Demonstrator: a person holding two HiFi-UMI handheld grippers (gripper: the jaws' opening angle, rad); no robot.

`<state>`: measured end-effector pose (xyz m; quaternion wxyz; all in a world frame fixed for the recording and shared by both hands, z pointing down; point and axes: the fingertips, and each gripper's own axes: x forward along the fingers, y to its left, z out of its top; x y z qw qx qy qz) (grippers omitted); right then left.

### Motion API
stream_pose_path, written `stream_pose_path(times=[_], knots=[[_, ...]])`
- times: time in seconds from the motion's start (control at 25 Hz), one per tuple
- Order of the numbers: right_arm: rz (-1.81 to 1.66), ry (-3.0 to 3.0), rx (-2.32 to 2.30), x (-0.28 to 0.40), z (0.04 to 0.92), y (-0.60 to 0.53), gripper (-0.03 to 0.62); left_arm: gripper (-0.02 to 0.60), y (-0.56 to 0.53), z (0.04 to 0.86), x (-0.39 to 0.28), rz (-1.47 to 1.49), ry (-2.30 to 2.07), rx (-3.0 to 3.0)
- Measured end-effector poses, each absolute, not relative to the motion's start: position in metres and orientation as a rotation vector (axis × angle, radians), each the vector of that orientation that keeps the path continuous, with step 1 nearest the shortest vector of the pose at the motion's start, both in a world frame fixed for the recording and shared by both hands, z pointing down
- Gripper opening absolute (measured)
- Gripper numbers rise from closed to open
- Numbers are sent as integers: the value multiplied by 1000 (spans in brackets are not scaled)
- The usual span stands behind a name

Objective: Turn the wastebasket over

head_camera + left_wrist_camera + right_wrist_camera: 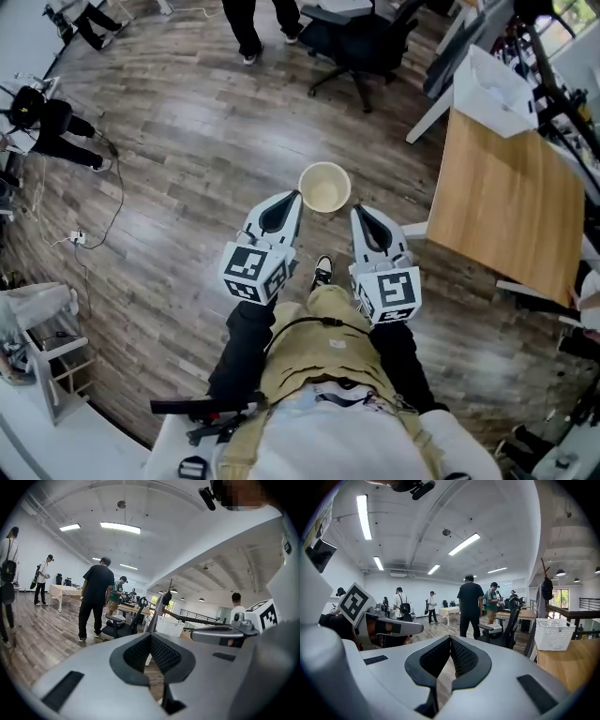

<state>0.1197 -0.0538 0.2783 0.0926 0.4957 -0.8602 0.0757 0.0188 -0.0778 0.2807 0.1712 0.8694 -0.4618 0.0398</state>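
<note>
A cream round wastebasket (pixel 324 187) stands upright on the wood floor with its mouth facing up, straight ahead of me in the head view. My left gripper (pixel 293 196) points at its left side, tips close to the rim. My right gripper (pixel 356 213) points at its lower right side, a little short of it. Neither is holding anything. In the left gripper view the jaws of the left gripper (pixel 151 637) meet at the tips with nothing between them. The right gripper (pixel 450 639) looks the same in its own view. The basket is hidden in both gripper views.
A wooden table (pixel 506 202) stands close on the right, with a white basket (pixel 492 89) at its far end. A black office chair (pixel 361 47) and a person's legs (pixel 248 28) are beyond the wastebasket. Cables (pixel 80 234) lie on the floor at left.
</note>
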Motion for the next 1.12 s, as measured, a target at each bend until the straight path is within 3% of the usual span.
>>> stream_pose_path(times=[0.52,1.12], knots=[[504,-2402,1209,84,406,-85,20,0,-102,393,-10,285,-1299,2223],[835,-2092,968,35,669,-119,20,0,-112,617,-60,503,-1120,1894]])
